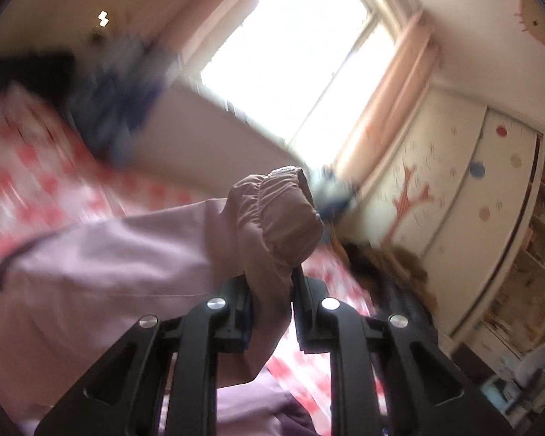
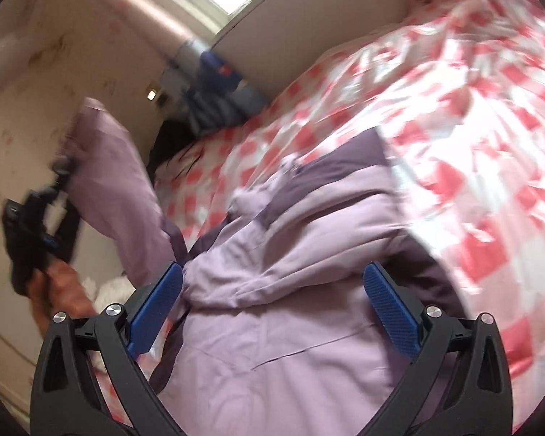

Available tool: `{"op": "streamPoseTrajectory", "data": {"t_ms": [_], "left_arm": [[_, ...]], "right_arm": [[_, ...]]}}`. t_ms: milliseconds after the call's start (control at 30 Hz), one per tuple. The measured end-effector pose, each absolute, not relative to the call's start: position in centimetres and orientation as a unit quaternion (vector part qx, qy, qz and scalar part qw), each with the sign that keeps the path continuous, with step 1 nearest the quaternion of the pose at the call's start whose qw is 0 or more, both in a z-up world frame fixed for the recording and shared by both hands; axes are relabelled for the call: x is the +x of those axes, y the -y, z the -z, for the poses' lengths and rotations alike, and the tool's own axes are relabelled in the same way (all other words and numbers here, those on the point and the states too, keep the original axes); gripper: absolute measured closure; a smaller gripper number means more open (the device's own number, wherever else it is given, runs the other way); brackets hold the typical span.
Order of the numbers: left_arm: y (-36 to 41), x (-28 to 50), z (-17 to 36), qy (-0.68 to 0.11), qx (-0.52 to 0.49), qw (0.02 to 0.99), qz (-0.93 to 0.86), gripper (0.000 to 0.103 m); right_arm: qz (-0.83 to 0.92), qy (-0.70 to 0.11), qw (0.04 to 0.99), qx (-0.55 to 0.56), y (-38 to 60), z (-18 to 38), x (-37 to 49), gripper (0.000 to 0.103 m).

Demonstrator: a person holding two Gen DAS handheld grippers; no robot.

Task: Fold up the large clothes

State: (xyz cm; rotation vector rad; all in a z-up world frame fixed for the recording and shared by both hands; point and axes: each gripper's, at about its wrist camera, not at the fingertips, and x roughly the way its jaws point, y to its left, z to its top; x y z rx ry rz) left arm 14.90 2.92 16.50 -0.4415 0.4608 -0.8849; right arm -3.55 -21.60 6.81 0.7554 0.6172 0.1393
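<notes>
Clamping jacket cuff (image 1: pixel 276 214), left tool (image 1: pixel 270 312)

Checked bedspread (image 2: pixel 454 116), bright window (image 1: pixel 294 65)

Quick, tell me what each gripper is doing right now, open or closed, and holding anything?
Left gripper: shut on the elastic cuff of the lilac padded jacket's sleeve.
Right gripper: open, holding nothing, above the jacket's body.

Left tongs (image 1: pixel 270 301) clamp lilac jacket's sleeve cuff (image 1: pixel 278 214) over checked bedsheet (image 1: pixel 29 167).
</notes>
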Motion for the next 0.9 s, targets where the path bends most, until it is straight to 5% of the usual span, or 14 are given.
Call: {"op": "streamPoseTrajectory", "data": {"t_ms": [167, 233, 300, 333, 367, 467, 567, 667, 733, 800, 900], "left_arm": [[9.4, 18.4, -2.1, -0.442, -0.085, 0.795, 0.406, 0.077], [8.7, 18.1, -1.4, -0.455, -0.086, 0.785, 0.413, 0.075], [6.8, 17.1, -4.5, -0.439, -0.082, 0.789, 0.422, 0.054], [5.3, 16.4, -6.6, -0.43, -0.072, 0.803, 0.407, 0.028], [4.5, 15.9, -7.3, -0.418, -0.061, 0.816, 0.394, 0.016], [-0.9, 14.1, -12.2, -0.349, -0.017, 0.868, 0.352, 0.007], [-5.4, 16.2, -12.0, -0.342, -0.027, 0.889, 0.303, 0.007], [-7.1, 22.0, -4.0, -0.437, -0.049, 0.858, 0.267, 0.008], [-7.6, 22.7, 0.1, -0.485, -0.033, 0.84, 0.241, 0.017], [-9.4, 19.2, -2.0, -0.464, -0.036, 0.846, 0.26, 0.018], [-15.1, 10.7, -6.8, -0.412, -0.001, 0.884, 0.222, 0.006]], "right_arm": [[-0.061, -0.319, 0.859, 0.396, 25.1, -4.4, -2.8, 0.006], [-0.063, -0.324, 0.859, 0.391, 25.4, -4.7, -2.5, 0.006], [-0.062, -0.31, 0.876, 0.364, 24.6, -6.4, -1.3, 0.006], [-0.07, -0.305, 0.884, 0.349, 24.1, -7.4, -0.1, 0.006], [-0.082, -0.307, 0.888, 0.331, 23.2, -8.2, 1.6, 0.006], [-0.16, -0.332, 0.883, 0.292, 19.7, -8.2, 7.5, 0.006], [-0.104, -0.408, 0.881, 0.218, 16.9, -4.8, 12.3, 0.006], [-0.045, -0.501, 0.847, 0.171, 16.3, 1.6, 16.2, 0.006], [-0.064, -0.492, 0.849, 0.183, 16.7, 0.0, 15.1, 0.006], [-0.089, -0.465, 0.867, 0.152, 17.3, -4.5, 11.1, 0.006], [-0.087, -0.47, 0.875, 0.076, 19.8, -8.0, 2.9, 0.006]]}}
